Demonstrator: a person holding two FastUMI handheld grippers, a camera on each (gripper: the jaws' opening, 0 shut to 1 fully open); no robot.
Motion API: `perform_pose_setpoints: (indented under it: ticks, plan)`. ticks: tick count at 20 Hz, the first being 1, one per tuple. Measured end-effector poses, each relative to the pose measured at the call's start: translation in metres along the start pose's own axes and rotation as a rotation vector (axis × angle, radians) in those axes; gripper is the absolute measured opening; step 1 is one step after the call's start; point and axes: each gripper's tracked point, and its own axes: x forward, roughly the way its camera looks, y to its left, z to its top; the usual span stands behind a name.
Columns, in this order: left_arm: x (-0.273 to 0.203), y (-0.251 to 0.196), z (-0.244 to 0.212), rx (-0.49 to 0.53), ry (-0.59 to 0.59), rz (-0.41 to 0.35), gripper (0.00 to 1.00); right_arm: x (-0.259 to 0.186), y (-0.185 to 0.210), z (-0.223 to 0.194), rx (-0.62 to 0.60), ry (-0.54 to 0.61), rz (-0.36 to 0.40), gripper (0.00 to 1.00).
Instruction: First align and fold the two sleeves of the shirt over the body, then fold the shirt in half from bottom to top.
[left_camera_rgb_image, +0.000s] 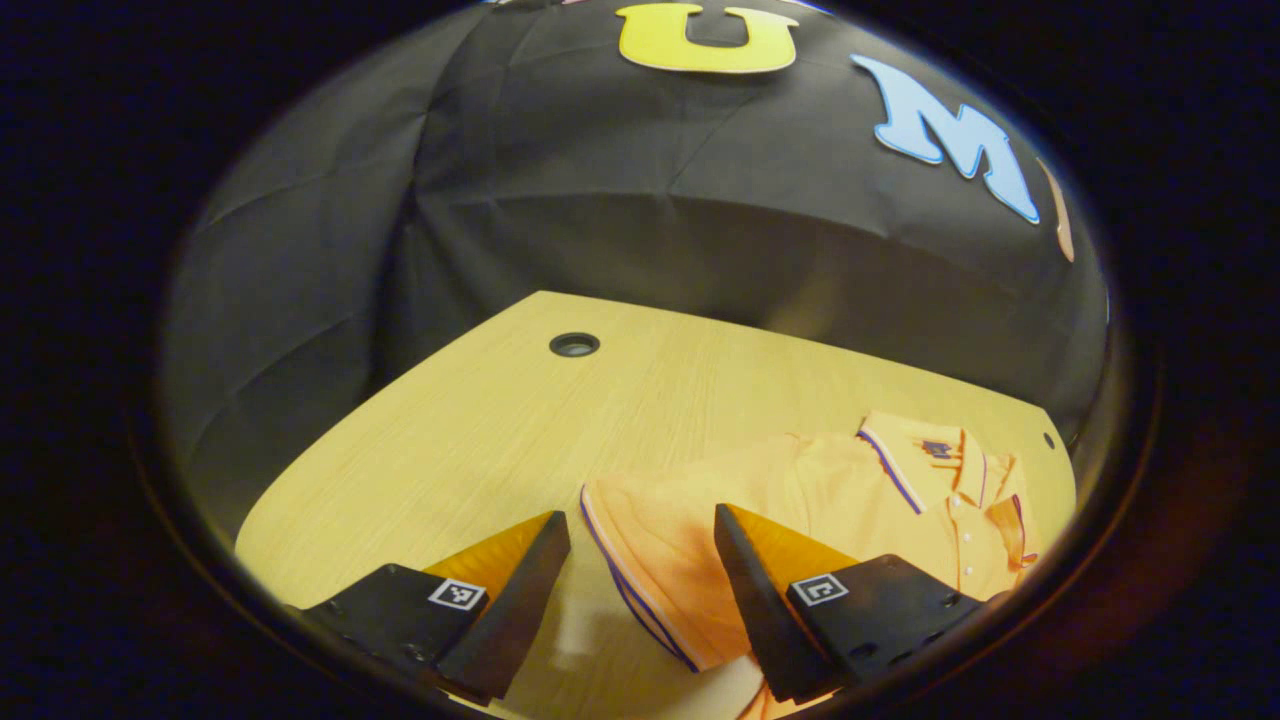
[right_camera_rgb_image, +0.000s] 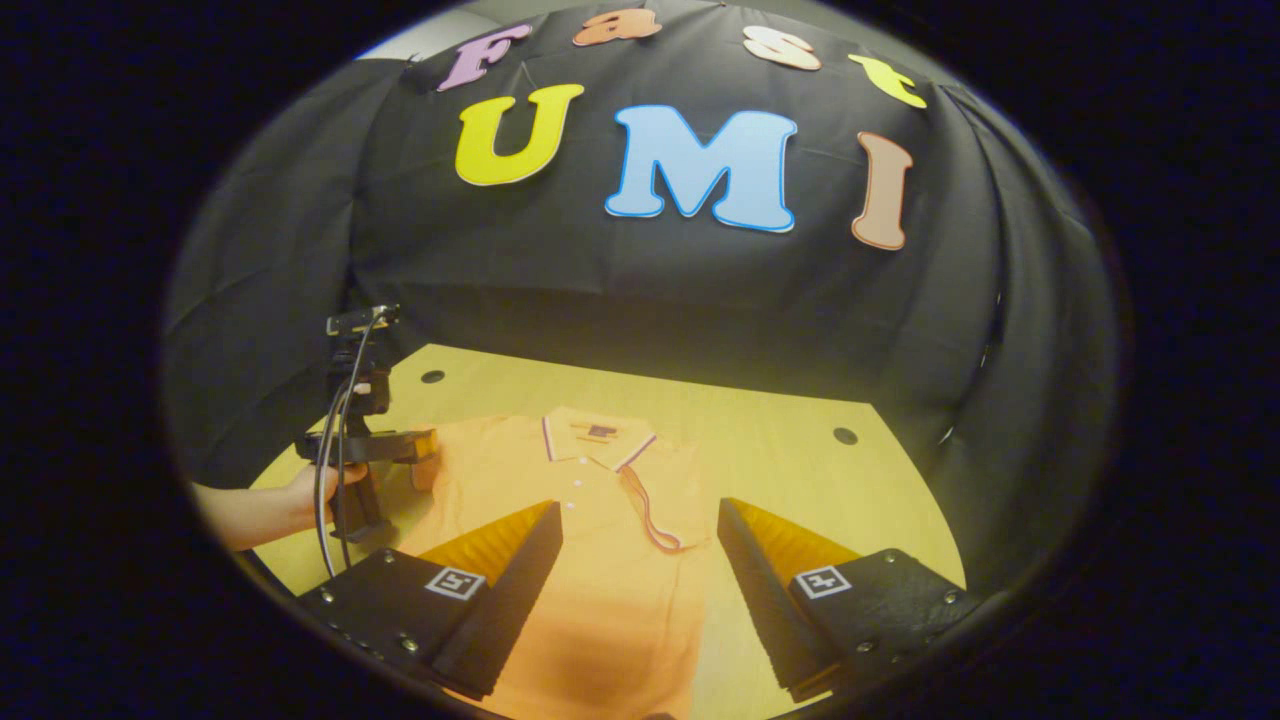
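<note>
An orange polo shirt (right_camera_rgb_image: 600, 590) with purple-and-white trim lies face up on the wooden table (right_camera_rgb_image: 800, 470), collar (right_camera_rgb_image: 597, 437) toward the far wall. One sleeve (right_camera_rgb_image: 655, 520) is folded across the chest. The other sleeve (left_camera_rgb_image: 650, 560) spreads flat to the side. My left gripper (left_camera_rgb_image: 640, 545) is open, low over that sleeve, with the cuff edge lying between its fingers. In the right gripper view the left gripper (right_camera_rgb_image: 420, 445) sits at the shirt's left shoulder, held by a hand (right_camera_rgb_image: 320, 490). My right gripper (right_camera_rgb_image: 638, 520) hovers open above the shirt's lower body, holding nothing.
The table has round cable holes (left_camera_rgb_image: 574, 344) (right_camera_rgb_image: 845, 436) (right_camera_rgb_image: 432, 377) near its far edge. Black cloth walls close in behind and beside the table. A cable (right_camera_rgb_image: 335, 470) hangs from the left gripper. Bare wood (left_camera_rgb_image: 450, 440) lies left of the shirt.
</note>
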Motion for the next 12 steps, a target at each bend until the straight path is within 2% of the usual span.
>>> perform_pose_setpoints:
  ticks: [6, 8, 11, 12]
  plan:
    - [0.014, -0.018, -0.006, 0.046, 0.016, -0.006, 0.95, -0.001, 0.004, -0.008, 0.019, 0.025, 0.008, 0.97]
    - [0.014, -0.014, -0.004, 0.072, 0.021, 0.014, 0.90, -0.003, 0.005, -0.012, 0.039, 0.039, 0.010, 0.97]
    - [0.017, -0.013, -0.005, 0.079, 0.020, 0.014, 0.42, -0.006, 0.002, -0.018, 0.076, 0.046, 0.003, 0.97]
    - [0.017, -0.013, -0.005, 0.076, 0.021, 0.005, 0.29, -0.007, -0.001, -0.021, 0.086, 0.052, -0.004, 0.97]
